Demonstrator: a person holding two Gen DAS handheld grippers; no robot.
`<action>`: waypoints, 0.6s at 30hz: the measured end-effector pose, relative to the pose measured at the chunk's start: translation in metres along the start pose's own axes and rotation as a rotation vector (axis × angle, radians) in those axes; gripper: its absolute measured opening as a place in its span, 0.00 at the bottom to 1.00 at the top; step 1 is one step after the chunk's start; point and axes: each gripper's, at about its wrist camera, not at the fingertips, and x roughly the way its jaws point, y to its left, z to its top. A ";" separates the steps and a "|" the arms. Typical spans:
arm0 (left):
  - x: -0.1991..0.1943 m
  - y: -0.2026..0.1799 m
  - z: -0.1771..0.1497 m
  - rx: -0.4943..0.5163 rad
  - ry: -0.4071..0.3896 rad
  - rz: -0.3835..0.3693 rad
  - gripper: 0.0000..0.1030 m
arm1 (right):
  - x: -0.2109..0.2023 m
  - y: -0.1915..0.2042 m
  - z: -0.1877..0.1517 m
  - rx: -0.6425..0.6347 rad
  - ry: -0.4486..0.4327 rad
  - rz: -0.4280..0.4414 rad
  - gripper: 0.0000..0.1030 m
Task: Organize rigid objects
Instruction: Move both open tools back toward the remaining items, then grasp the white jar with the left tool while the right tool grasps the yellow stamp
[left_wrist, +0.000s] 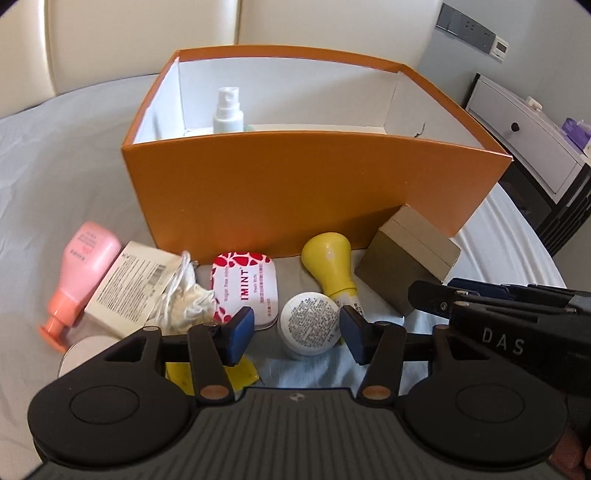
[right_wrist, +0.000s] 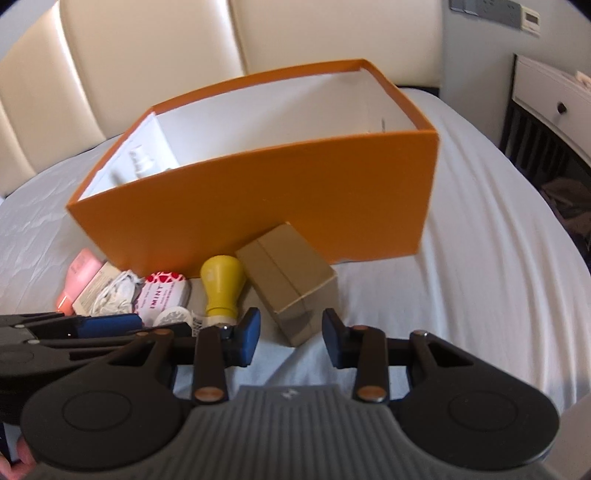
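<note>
A big orange cardboard box (left_wrist: 295, 192) with white inside walls stands open on a bed with a pale grey sheet (right_wrist: 480, 221), likely so that small things can be dropped in from above. One thing is already inside: a small white spray bottle (left_wrist: 228, 110) stands up near the back. The other things lie in a row on the sheet just in front of the box, close together, so they are easy to reach. From left to right there is a pink plastic bottle (left_wrist: 86, 273) lying on its side, a white paper box with small print (left_wrist: 133, 284), a bunch of white cord (left_wrist: 184, 291), a red and white mint tin (left_wrist: 245, 288), a round white jar (left_wrist: 308, 325), a yellow bulb-shaped bottle (left_wrist: 328, 262) and a brown cardboard box (left_wrist: 406, 258). The left gripper (left_wrist: 297, 328) hangs low with its blue pads on either side of the round white jar, open about half way, and it is hard to tell if the pads touch the jar. It looks set to pick that jar. The right gripper (right_wrist: 290, 338) points at the near corner of the brown cardboard box, with its jaws partly open and nothing in them.
</note>
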 end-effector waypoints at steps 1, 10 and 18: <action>0.000 -0.001 0.000 0.007 0.005 -0.006 0.62 | 0.001 -0.002 0.000 0.013 0.005 -0.001 0.36; 0.010 -0.008 -0.002 0.069 0.027 0.028 0.62 | -0.001 0.000 0.000 0.017 0.004 0.012 0.37; 0.007 -0.012 -0.005 0.108 0.012 0.014 0.44 | -0.002 0.006 -0.001 -0.020 0.005 0.032 0.36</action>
